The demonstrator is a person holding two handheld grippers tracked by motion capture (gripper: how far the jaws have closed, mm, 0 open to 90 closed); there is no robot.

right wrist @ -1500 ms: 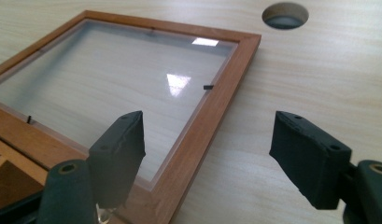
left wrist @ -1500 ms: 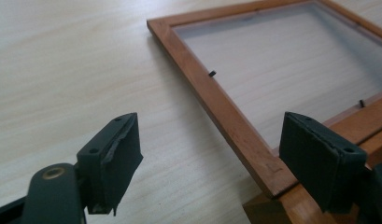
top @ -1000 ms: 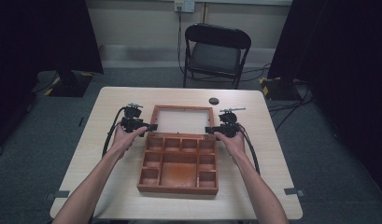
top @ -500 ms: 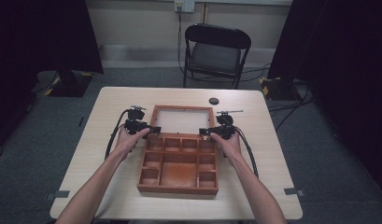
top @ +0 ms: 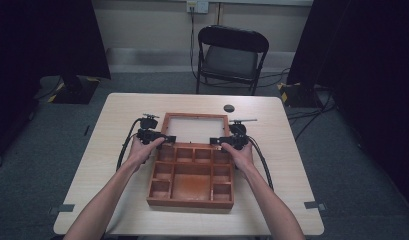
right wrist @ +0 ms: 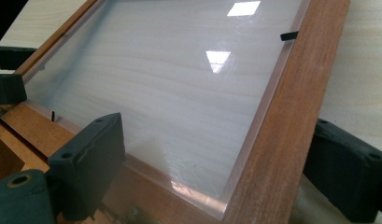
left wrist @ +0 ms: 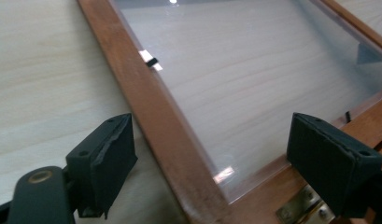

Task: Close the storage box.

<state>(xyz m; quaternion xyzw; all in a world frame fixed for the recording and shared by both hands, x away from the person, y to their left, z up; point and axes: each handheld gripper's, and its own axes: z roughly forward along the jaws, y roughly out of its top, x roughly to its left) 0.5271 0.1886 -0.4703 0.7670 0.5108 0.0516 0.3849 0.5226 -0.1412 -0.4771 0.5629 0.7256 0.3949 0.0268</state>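
Wooden box (top: 192, 175) at table (top: 292, 165) centre, compartments facing up, glazed lid (top: 195, 127) folded back flat at 12 o'clock of the tray. Hinged along the shared edge; brass hinge (left wrist: 303, 210) visible in left gripper view.

Left gripper (top: 159, 138) at lid's near-left corner, about 10 o'clock of the box. Jaws wide apart, straddling the lid's wooden side rail (left wrist: 156, 116), one pad outside over the table, other over the hinge edge. Not pinching anything, no clear contact.

Right gripper (top: 222, 142) at lid's near-right corner, about 2 o'clock of the box. Jaws spread, straddling the right frame rail (right wrist: 282, 121): one pad over the glass side, one outside the rail over the table. Gripping nothing.

Left hand (top: 142, 152) and right hand (top: 240, 156) behind the grippers, forearms coming in from 6 o'clock.

Small dark round thing (top: 229, 108) on table at 1 o'clock of lid, apart from it. Folding chair (top: 231, 55) beyond table at 12 o'clock.
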